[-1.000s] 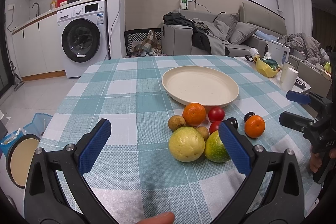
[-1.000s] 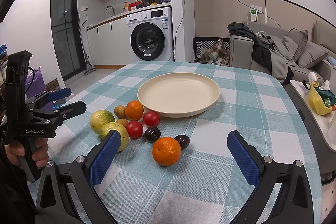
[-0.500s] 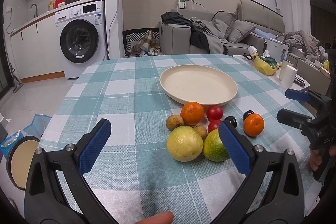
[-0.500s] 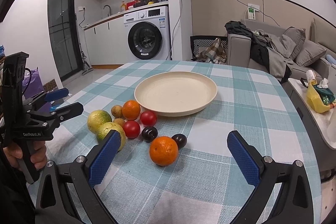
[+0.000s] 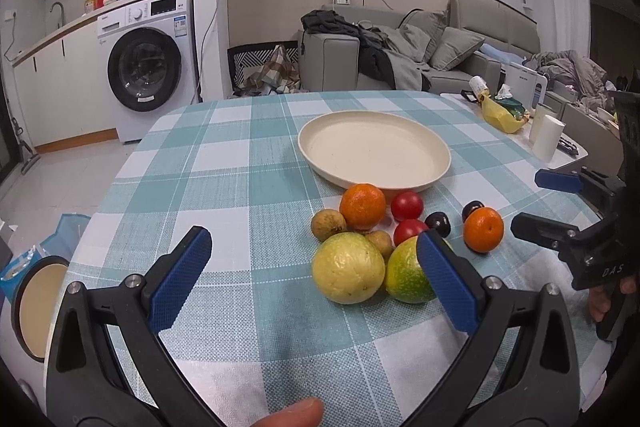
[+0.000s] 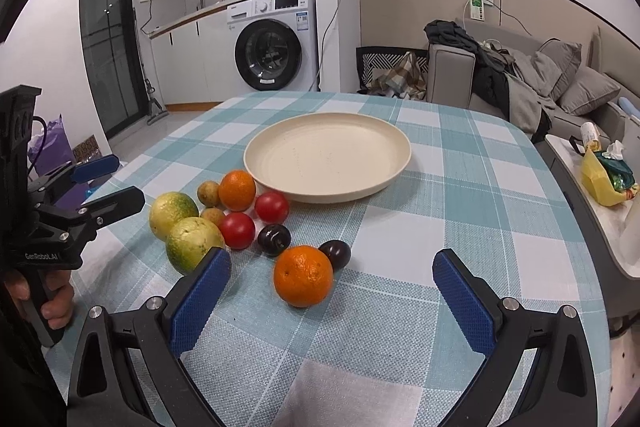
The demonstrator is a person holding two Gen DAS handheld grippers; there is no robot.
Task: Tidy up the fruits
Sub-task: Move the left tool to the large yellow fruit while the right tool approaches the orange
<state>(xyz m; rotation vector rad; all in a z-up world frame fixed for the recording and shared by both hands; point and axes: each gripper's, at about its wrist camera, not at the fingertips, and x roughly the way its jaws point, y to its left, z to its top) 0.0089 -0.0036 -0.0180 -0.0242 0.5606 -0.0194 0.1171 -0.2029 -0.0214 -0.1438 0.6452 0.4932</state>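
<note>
**Both grippers open above fruit cluster, plate bare**

Left gripper [image 5: 312, 267]: jaws spread wide, holding nothing, just short of the yellow-green fruit [image 5: 348, 267]. Right gripper [image 6: 332, 291]: jaws wide apart, empty, near the front orange [image 6: 303, 275]. Fruits sit clustered on the checked tablecloth [image 6: 460, 219], beside the cream plate [image 6: 328, 157].
</note>
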